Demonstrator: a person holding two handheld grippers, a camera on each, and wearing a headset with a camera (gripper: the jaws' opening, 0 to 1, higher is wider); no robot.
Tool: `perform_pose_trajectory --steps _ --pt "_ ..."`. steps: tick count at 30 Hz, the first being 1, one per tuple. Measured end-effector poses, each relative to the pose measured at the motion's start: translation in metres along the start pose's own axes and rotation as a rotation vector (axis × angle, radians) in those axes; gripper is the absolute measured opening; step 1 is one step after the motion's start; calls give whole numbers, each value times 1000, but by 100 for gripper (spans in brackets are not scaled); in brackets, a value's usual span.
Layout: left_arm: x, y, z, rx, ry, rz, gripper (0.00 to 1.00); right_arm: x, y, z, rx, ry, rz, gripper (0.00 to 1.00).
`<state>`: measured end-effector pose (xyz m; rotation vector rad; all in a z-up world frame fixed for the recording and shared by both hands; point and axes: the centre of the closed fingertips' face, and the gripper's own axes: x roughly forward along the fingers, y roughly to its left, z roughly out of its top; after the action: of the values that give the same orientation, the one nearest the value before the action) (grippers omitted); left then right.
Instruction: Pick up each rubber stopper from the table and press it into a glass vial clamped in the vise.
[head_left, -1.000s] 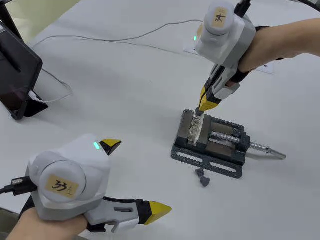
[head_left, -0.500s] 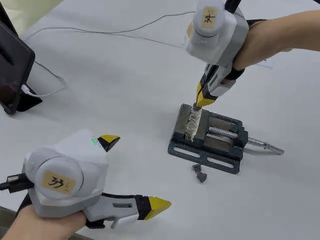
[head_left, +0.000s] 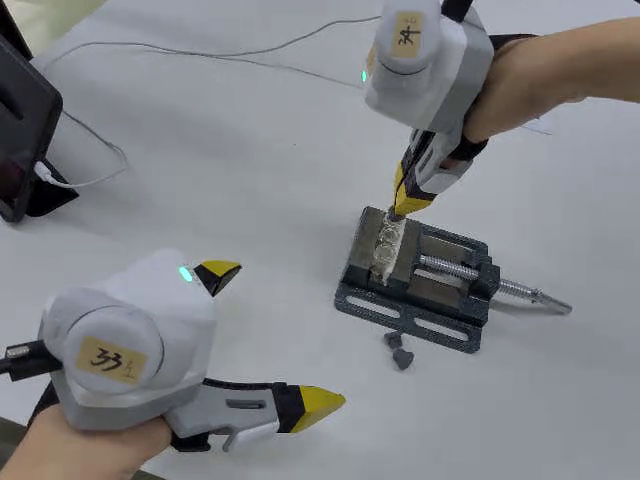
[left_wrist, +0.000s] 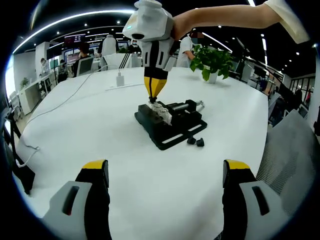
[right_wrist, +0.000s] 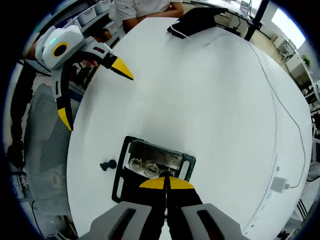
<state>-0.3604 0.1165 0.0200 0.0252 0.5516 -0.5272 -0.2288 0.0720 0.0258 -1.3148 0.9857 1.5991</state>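
Right of centre on the white round table, the black metal bench vise clamps a row of clear glass vials. The right gripper stands tip-down on the far vial, jaws pinched together on a small dark rubber stopper. Two loose dark grey rubber stoppers lie just near of the vise, and the left gripper hovers near-left with jaws spread wide, holding nothing.
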Motion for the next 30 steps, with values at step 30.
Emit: perform_pose_trajectory --steps 30 --pt "0 7 15 10 -20 17 93 2 1 -1 38 -2 -56 0"
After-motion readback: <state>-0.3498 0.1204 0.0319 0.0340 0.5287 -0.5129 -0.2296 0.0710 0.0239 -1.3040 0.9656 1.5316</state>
